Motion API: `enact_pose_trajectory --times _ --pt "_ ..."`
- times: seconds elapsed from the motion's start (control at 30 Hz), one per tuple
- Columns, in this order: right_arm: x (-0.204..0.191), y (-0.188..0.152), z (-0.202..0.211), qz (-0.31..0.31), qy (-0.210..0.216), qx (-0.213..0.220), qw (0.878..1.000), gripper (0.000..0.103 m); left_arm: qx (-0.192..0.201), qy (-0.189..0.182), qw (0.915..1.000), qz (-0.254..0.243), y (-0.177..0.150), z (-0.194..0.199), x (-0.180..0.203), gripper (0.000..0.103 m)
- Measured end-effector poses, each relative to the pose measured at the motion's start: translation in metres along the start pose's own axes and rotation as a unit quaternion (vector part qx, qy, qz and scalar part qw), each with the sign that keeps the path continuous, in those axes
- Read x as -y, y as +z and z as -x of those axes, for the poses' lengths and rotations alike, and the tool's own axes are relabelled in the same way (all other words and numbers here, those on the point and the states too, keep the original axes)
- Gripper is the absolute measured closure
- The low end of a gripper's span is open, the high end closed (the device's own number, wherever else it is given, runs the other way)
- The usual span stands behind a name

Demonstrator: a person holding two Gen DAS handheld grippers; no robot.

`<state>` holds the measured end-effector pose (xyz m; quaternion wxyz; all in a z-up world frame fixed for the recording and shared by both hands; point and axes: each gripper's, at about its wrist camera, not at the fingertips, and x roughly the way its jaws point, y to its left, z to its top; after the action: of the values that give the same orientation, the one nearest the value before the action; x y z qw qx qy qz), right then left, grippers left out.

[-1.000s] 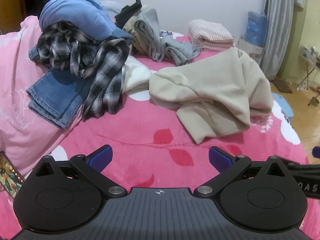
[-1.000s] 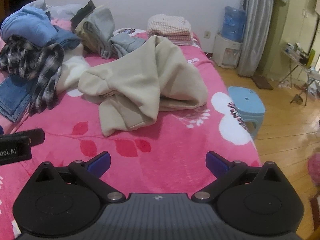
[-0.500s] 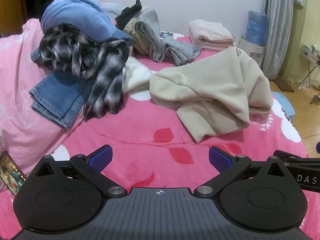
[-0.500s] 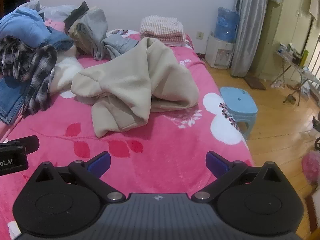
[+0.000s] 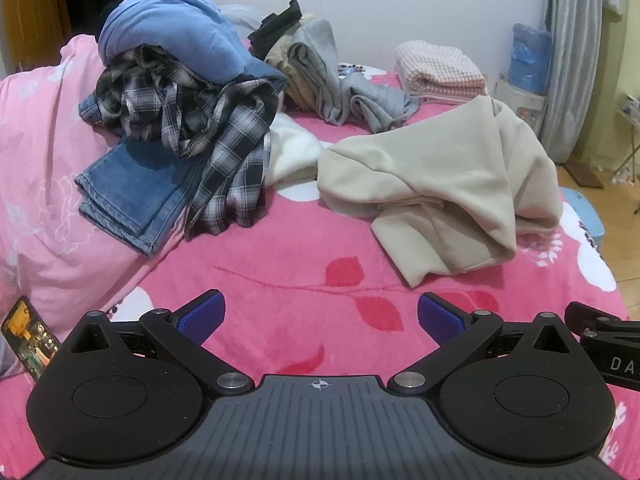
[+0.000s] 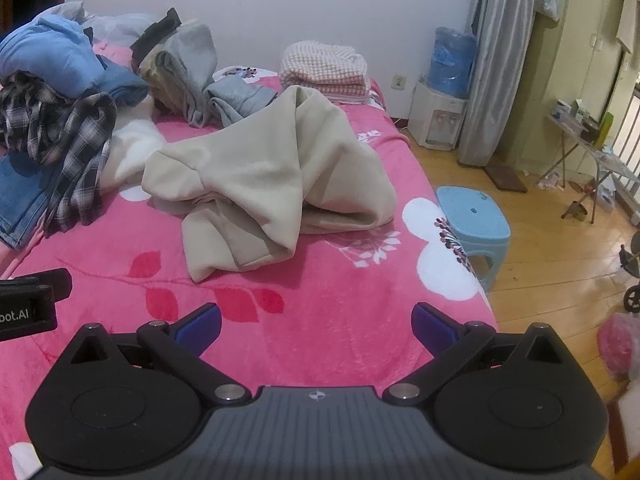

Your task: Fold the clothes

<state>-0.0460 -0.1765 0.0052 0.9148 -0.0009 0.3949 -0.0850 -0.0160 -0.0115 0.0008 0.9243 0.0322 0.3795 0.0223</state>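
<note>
The pink floral blanket (image 5: 280,264) filled the middle and lower part of both views, a broad soft surface that looked meant to serve as the folding area, with its near stretch left bare of clothes. Along the upper left of the left wrist view rose the heap of unfolded clothes (image 5: 180,92): a blue top over a plaid shirt (image 5: 224,148), with jeans (image 5: 132,196) hanging off the heap's lower edge, and grey garments (image 5: 332,88) behind at upper centre. They seemed parked out of the way at the far side.

Right of centre lay the beige sweatshirt (image 5: 448,184), crumpled and peaked, apart from the heap and nearest the bare stretch; I judged it the piece to be folded next. In the right wrist view it sat at centre (image 6: 272,184).

A stack of folded checked cloth (image 6: 324,68) rested at upper centre, probably finished work set aside. A light blue stool (image 6: 472,216) stood on the wooden floor at centre right, beside the bed.

The left gripper (image 5: 320,314) at the bottom of its frame was spread wide and held nothing; the right gripper (image 6: 316,326) was equally wide apart and empty. Both hovered short of the sweatshirt, apparently ready for a two-point pickup.
</note>
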Motion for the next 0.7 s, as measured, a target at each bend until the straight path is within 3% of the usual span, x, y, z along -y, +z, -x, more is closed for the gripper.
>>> enact_pose_trajectory --times 0.7 --pt "-0.0002 -0.0002 0.0003 -0.002 -0.001 -0.002 1.000 0.000 -0.006 -0.004 1.0000 0.000 -0.0056 -0.0014 -0.0043 0.000"
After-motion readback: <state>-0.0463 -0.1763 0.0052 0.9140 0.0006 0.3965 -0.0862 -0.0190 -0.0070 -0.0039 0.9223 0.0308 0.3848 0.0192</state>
